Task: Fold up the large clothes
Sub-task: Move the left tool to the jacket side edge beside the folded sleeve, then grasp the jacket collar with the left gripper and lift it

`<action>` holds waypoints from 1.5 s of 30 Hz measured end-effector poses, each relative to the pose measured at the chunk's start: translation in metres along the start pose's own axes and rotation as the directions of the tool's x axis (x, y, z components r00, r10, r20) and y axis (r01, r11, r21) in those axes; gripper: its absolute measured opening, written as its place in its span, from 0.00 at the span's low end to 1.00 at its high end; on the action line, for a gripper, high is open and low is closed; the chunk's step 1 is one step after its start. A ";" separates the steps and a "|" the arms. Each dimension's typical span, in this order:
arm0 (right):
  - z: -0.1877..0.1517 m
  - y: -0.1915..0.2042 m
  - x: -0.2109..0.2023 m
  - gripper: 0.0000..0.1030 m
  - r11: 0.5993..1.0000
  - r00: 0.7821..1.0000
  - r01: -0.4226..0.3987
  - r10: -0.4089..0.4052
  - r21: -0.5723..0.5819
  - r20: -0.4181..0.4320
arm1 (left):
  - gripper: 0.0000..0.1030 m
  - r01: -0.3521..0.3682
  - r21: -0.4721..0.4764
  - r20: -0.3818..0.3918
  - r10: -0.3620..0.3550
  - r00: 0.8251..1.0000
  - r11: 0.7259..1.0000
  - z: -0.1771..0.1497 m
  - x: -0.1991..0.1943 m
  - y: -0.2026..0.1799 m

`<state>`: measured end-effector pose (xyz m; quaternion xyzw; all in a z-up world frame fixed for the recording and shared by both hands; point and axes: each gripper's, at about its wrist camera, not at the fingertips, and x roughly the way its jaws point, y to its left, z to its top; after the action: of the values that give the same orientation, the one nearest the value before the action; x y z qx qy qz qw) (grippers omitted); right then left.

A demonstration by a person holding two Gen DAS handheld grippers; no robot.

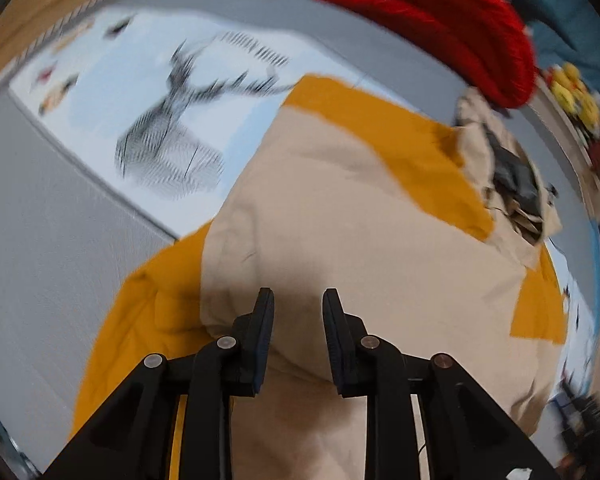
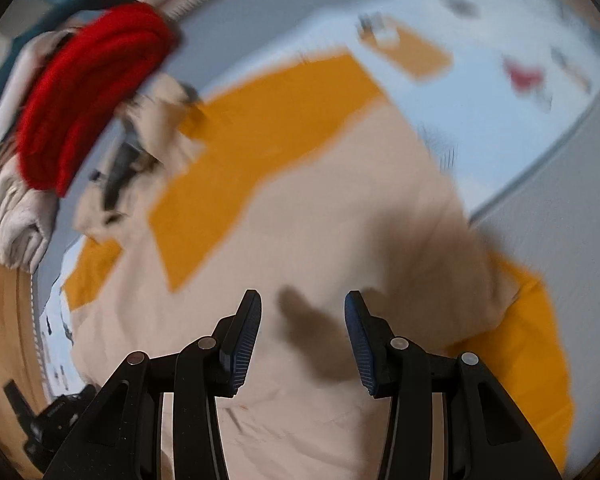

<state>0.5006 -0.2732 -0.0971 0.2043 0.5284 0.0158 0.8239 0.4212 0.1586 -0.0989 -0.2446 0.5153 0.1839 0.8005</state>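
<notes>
the beige and yellow garment (image 1: 340, 208) lies spread on the bed (image 1: 40, 260) with one yellow sleeve folded across its body, judged partly folded, while left tongs (image 1: 298, 300) and right tongs (image 2: 302, 304) hover above it, jaws apart, holding nothing.

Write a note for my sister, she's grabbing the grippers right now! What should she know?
Left gripper: open, holding nothing, above the beige and yellow garment.
Right gripper: open, holding nothing, above the same garment.
The garment lies spread on the bed, its collar end toward the red folded knit in the pile at the far side.
Done: both sleeves look folded in over the body.
Left: probably fold the body over, then add it to the pile.
</notes>
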 end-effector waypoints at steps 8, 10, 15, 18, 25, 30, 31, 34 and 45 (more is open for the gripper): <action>-0.015 0.031 -0.084 0.44 0.966 0.963 0.075 -0.006 -0.249 0.268 | 0.22 0.062 0.181 0.104 -0.082 0.991 0.982 -0.022 -0.040 -0.021; -0.022 0.033 -0.094 0.44 0.952 0.956 0.103 -0.015 -0.289 0.292 | 0.22 0.056 0.213 0.125 -0.084 0.989 0.975 -0.024 -0.044 -0.028; -0.034 0.022 -0.115 0.44 0.932 0.947 0.131 -0.017 -0.337 0.321 | 0.22 0.060 0.265 0.163 -0.106 0.981 0.962 -0.027 -0.049 -0.039; -0.033 0.014 -0.123 0.44 0.930 0.939 0.138 -0.014 -0.340 0.343 | 0.22 0.051 0.308 0.191 -0.114 0.975 0.950 -0.029 -0.050 -0.050; -0.007 0.003 -0.135 0.44 0.925 0.921 0.150 -0.001 -0.350 0.391 | 0.22 0.049 0.443 0.241 -0.172 0.955 0.895 -0.022 -0.056 -0.076; 0.016 0.005 -0.120 0.44 0.882 0.929 0.205 -0.039 -0.424 0.367 | 0.22 0.002 0.462 0.269 -0.142 0.953 0.887 0.029 -0.042 -0.110; 0.020 0.004 -0.115 0.44 0.879 0.935 0.202 -0.042 -0.431 0.352 | 0.22 0.013 0.456 0.265 -0.150 0.952 0.890 0.040 -0.038 -0.116; 0.031 0.001 -0.097 0.44 0.874 0.951 0.187 -0.045 -0.449 0.307 | 0.22 0.019 0.433 0.268 -0.148 0.952 0.901 0.084 -0.022 -0.144; 0.059 -0.001 -0.062 0.44 0.885 0.970 0.144 -0.039 -0.443 0.239 | 0.22 0.097 0.377 0.115 -0.150 0.982 0.921 0.197 0.090 -0.245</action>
<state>0.5246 -0.3080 -0.0228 -0.0199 0.4229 0.0774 0.9027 0.7359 0.0773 -0.0631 -0.1080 0.4659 0.0496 0.8768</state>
